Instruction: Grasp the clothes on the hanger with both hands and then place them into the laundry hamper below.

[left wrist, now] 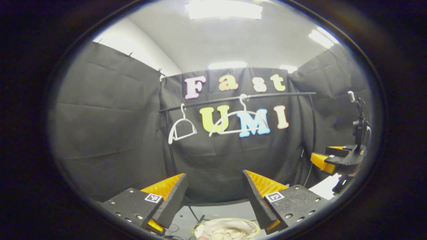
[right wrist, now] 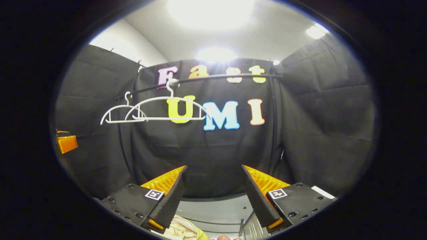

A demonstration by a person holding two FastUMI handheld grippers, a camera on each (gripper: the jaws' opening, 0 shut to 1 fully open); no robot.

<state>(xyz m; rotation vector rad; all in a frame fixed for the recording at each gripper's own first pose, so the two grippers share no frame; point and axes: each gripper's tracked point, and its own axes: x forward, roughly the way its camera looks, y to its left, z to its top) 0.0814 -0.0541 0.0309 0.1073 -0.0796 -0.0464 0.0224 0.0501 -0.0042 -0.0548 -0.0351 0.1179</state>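
Note:
Two bare white hangers (left wrist: 238,121) (left wrist: 181,128) hang on the black rail (left wrist: 233,98); in the right gripper view the hangers (right wrist: 166,108) (right wrist: 121,115) overlap on the rail (right wrist: 206,78). Pale cream clothes (left wrist: 227,233) lie in the round laundry hamper (left wrist: 203,226) just below my left gripper (left wrist: 215,181), which is open and empty. My right gripper (right wrist: 213,173) is open and empty too, with the hamper's clothes (right wrist: 180,230) under its left finger. The right gripper (left wrist: 337,156) shows at the far right of the left gripper view, the left gripper (right wrist: 66,141) at the far left of the right gripper view.
A black rack post (left wrist: 170,143) stands at the left of the rail and a curved one (left wrist: 313,126) at the right. A camera stand (left wrist: 358,123) rises at the far right. Grey floor (right wrist: 217,208) lies below, with a metal-slatted thing (right wrist: 252,228) near the right finger.

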